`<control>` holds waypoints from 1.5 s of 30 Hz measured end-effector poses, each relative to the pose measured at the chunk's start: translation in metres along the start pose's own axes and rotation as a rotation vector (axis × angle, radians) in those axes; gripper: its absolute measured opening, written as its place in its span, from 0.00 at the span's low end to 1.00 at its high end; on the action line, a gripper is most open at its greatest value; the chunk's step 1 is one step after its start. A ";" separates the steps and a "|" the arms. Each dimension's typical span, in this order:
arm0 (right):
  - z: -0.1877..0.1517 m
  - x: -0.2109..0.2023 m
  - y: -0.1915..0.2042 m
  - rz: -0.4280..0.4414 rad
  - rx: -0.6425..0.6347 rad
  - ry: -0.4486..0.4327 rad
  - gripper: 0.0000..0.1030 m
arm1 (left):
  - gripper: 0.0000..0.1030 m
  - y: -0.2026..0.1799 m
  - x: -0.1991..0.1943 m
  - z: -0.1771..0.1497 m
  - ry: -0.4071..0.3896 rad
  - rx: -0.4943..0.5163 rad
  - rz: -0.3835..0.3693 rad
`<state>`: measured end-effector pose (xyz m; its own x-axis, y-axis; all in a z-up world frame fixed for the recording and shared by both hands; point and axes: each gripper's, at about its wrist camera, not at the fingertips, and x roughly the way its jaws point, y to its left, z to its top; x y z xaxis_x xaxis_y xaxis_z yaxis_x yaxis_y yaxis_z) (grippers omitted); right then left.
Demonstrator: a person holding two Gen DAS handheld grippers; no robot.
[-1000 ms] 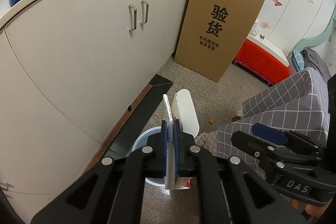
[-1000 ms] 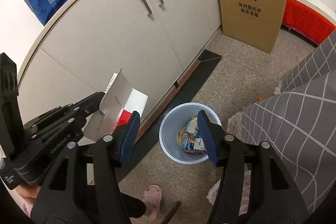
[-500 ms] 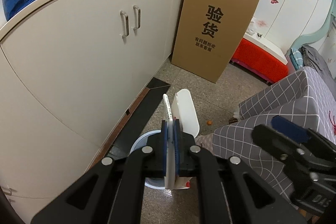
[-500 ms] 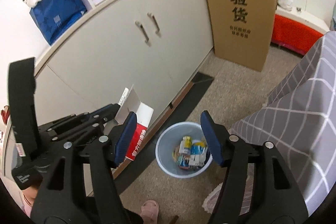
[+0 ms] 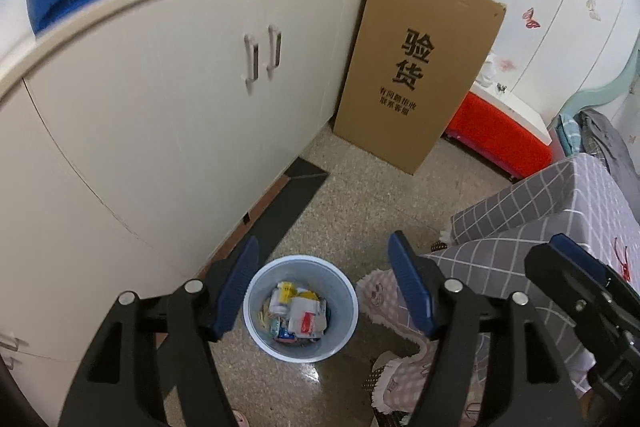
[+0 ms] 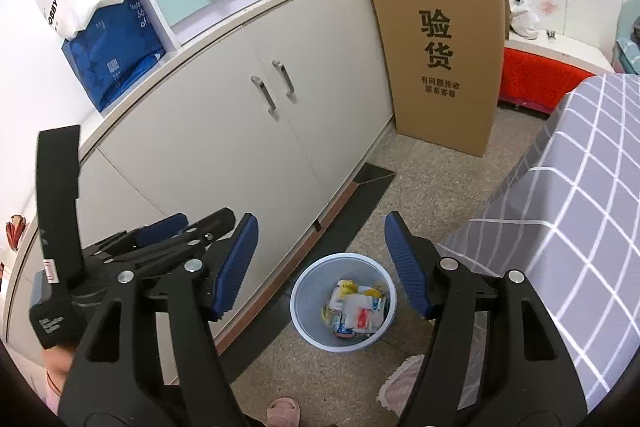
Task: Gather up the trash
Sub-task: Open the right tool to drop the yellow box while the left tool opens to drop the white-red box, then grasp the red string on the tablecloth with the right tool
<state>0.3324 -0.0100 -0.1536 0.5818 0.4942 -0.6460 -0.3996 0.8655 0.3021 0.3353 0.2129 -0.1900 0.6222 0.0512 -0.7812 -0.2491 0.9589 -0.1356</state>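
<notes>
The bin (image 5: 300, 309) stands on the floor just beside the cabinet (image 5: 180, 131), and serves here as the reference point. Both grippers hang above the bin and point down at it, a position suited to dropping items straight through its open top.

The left gripper (image 5: 322, 291) frames the bin between its blue pads; its jaws are opening, with nothing between them. The right gripper (image 6: 320, 263) is held the same way: jaws spread wide, nothing gripped.

The trash (image 5: 298, 315), a pile of small packets and wrappers, lies inside the bin on its bottom. No loose trash shows on the floor around the bin. Judged from this, the drop is complete and both grippers are free for the next item.
</notes>
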 end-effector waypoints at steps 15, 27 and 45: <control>0.000 -0.107 -0.077 -0.142 0.043 -0.124 0.65 | 0.73 -0.095 -0.074 -0.004 -0.122 0.107 -0.090; -0.026 -0.151 -0.204 -0.366 0.255 -0.060 0.67 | 0.75 -0.168 -0.085 -0.026 -0.123 0.221 -0.134; -0.014 -0.106 -0.196 -0.369 0.170 0.033 0.07 | 0.75 -0.138 -0.064 -0.022 -0.082 0.172 -0.117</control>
<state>0.3391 -0.2329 -0.1535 0.6404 0.1478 -0.7537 -0.0443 0.9868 0.1558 0.3138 0.0712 -0.1347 0.6995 -0.0473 -0.7131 -0.0456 0.9928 -0.1106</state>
